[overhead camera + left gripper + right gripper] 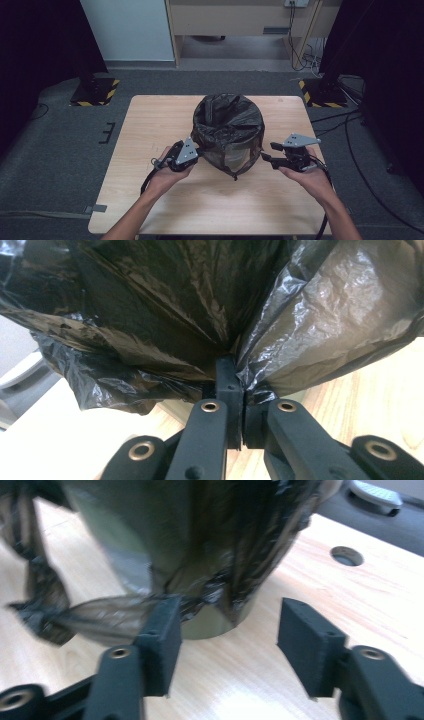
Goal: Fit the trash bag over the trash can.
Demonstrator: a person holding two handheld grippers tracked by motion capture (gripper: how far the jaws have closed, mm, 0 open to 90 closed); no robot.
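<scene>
Bin (235, 160) stands near the middle of the wooden table (150, 125), lined with a black plastic bag (227, 120) whose rim is folded out over the top and hangs down the sides. High view: left gripper (199, 151) is pressed against the bag's left side; right gripper (266, 152) sits just off the bag's right side. Beyond the table: two black stands on yellow-striped bases (95, 92), grey floor, loose cables (350, 125) at the right.

Left gripper view: jaws closed tight on a fold of the bag (250, 330), film bunched and pulled to a point right at the pads. Bag film blocks nearly all that lies beyond; table edge shows at the lower left.

Right gripper view: right gripper (227, 635), jaws standing apart, nothing pinched between them. A loose flap of the bag (100, 617) trails to the left pad; whether it touches cannot be told, picture blurred. Bin wall (130, 545) stands straight ahead, close. Round hole (347, 555) in the table top off to the right.
</scene>
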